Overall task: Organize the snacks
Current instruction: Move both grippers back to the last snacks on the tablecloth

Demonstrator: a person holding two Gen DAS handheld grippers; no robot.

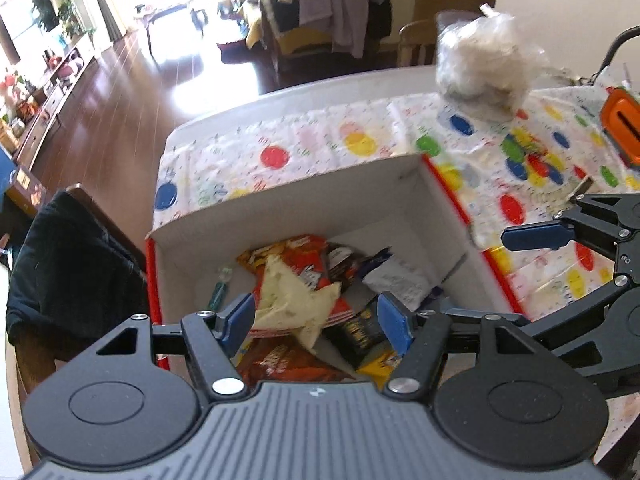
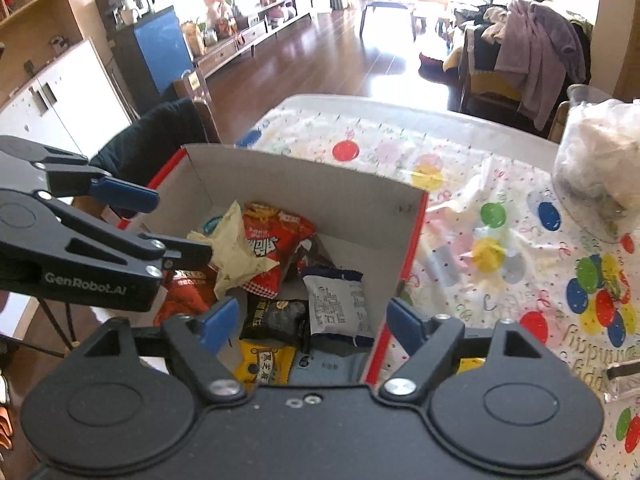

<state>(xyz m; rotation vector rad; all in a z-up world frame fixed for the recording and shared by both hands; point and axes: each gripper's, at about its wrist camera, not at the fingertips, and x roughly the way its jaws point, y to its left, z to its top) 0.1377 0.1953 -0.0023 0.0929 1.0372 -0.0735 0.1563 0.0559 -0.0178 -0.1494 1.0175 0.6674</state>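
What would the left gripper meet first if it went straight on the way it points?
Probably the pale cream crumpled snack wrapper lying atop the packets in the white cardboard box; the open left gripper frames it, though depth is unclear.

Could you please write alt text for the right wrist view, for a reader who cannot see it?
An open right gripper hangs above a red-edged cardboard box filled with snack packets, among them a red chip bag and a white packet. The left gripper reaches in from the left, also open. The box sits on a balloon-patterned tablecloth.
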